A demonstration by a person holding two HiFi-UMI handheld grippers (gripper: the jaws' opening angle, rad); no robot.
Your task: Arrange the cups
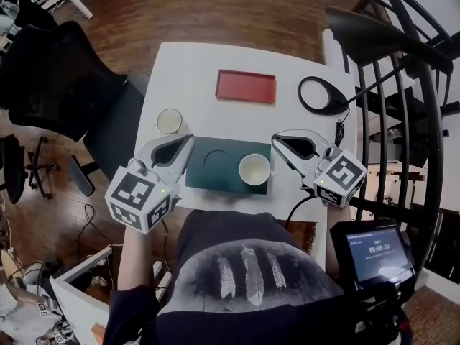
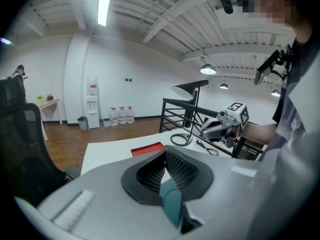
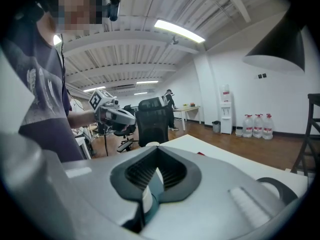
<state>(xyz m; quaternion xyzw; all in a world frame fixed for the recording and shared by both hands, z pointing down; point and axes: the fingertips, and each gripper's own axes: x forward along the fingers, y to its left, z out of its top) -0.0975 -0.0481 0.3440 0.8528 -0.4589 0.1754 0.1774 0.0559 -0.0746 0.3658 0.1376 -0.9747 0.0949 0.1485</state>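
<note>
Left tongs (image 1: pixel 190 139), right tongs (image 1: pixel 275 139) closed, empty; white cup (image 1: pixel 254 169) between them; other cup (image 1: pixel 169 121) beyond left tongs.

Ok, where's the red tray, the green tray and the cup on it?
red tray (image 1: pixel 246 86), head view, its middle.
green tray (image 1: pixel 208 176), head view, bare left part.
cup (image 1: pixel 254 169), head view, its inside.

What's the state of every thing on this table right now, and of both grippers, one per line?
Left gripper: shut, empty.
Right gripper: shut, empty.
White cup: upright, on the green tray's right side.
Second cup: upright, on the table, off both trays.
Green tray: left round recess vacant.
Red tray: holds nothing.
</note>
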